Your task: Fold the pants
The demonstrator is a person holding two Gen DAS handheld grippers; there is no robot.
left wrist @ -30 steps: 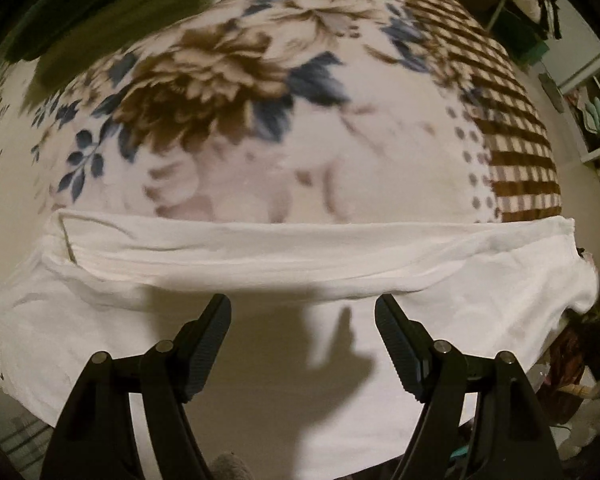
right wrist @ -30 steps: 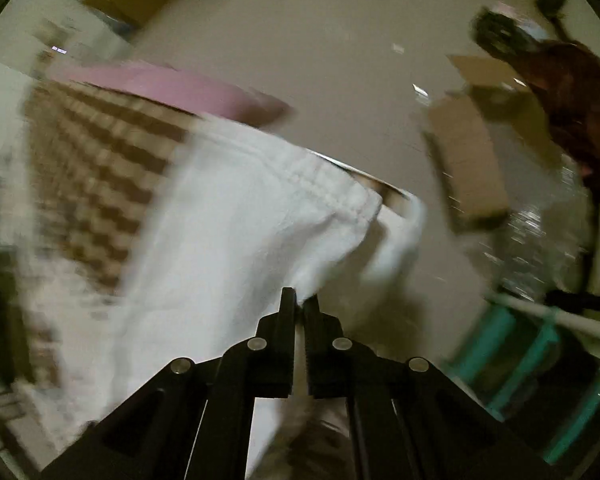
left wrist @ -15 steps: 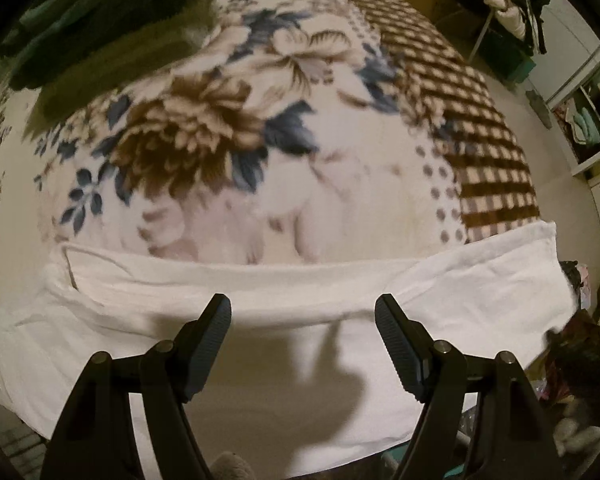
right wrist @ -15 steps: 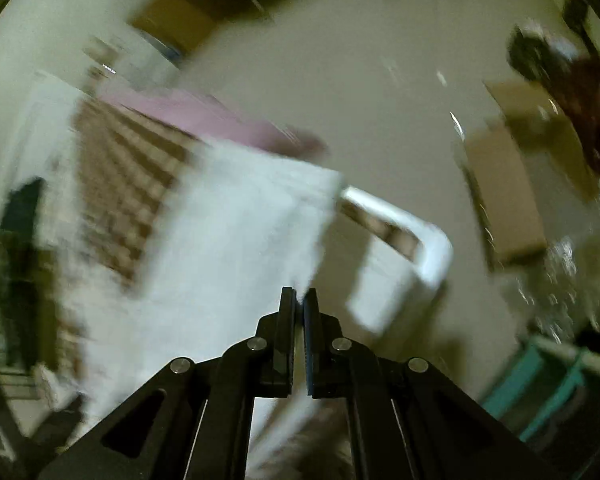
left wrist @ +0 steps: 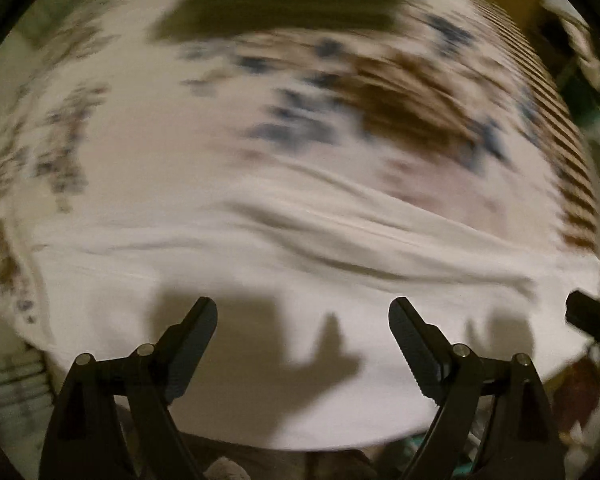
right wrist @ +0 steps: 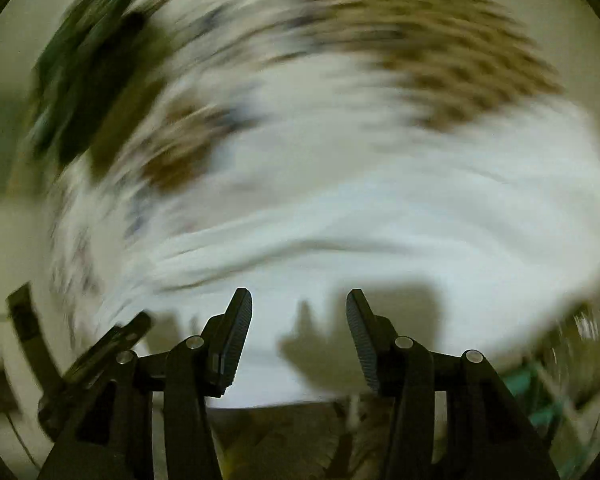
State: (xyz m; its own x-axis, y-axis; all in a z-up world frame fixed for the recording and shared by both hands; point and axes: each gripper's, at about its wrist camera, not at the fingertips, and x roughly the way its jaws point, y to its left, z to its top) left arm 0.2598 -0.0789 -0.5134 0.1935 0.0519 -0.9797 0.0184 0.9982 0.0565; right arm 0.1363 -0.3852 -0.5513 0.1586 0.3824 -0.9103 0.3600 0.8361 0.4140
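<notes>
Both wrist views are smeared with motion blur where a second ago the left one was sharp. The left tool (left wrist: 302,312) hangs over the white pants (left wrist: 300,280), its jaws spread wide and opening further, wider than in the earlier pictures, with nothing between them. The pants lie folded along the near edge of the bed on the floral blanket (left wrist: 204,120), and the fabric now shows long diagonal wrinkles where its far fold was straight and flat before. The right tool (right wrist: 299,300) was pinched shut a second ago and half a second ago, seen over the hanging corner of the pants with the floor behind it; now its jaws stand apart and are opening, nothing between them, and its view looks down on the pants (right wrist: 420,232) lying on the blanket (right wrist: 440,48). The tip of the right tool has also come into the left view at the right edge, which it was not before.
</notes>
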